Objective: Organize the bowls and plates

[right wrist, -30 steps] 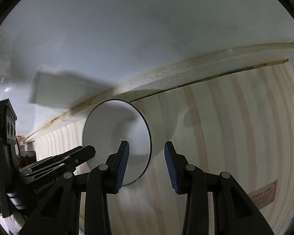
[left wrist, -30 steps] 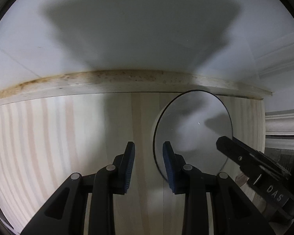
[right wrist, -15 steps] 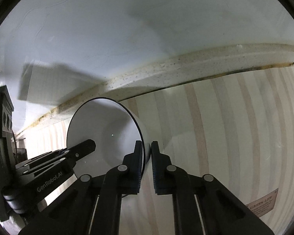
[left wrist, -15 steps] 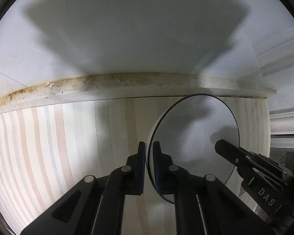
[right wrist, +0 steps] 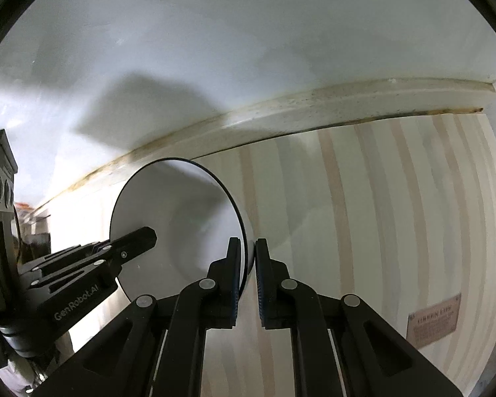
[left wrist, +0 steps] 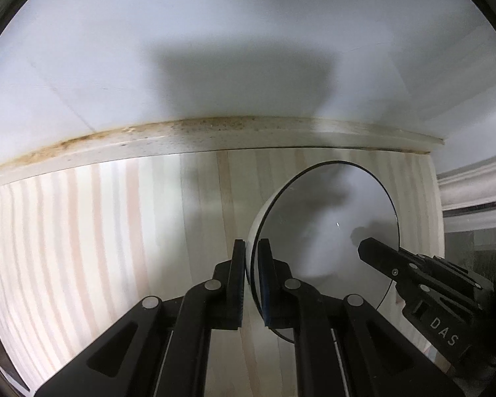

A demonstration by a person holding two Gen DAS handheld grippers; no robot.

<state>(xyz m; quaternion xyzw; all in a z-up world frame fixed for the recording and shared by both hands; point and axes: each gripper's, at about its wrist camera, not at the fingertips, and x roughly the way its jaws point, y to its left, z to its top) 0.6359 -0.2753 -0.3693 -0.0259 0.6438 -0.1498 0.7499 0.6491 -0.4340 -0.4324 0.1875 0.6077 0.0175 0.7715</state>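
Note:
A white bowl with a thin black rim (left wrist: 327, 228) is held between both grippers over a pale striped wooden table (left wrist: 115, 231). My left gripper (left wrist: 252, 264) is shut on the bowl's left rim. In the right wrist view the same bowl (right wrist: 182, 218) shows, and my right gripper (right wrist: 247, 264) is shut on its right rim. The right gripper's fingers (left wrist: 413, 271) show at the bowl's far side in the left wrist view; the left gripper's fingers (right wrist: 115, 251) show in the right wrist view.
A white wall (left wrist: 215, 49) with a stained baseboard strip (left wrist: 215, 132) runs behind the table. The table's right end (left wrist: 433, 215) lies just past the bowl. A small label (right wrist: 433, 322) sits on the table near the right.
Both grippers went from open to shut on opposite rims of the bowl. The bowl now looks a little farther from the wall in both views.

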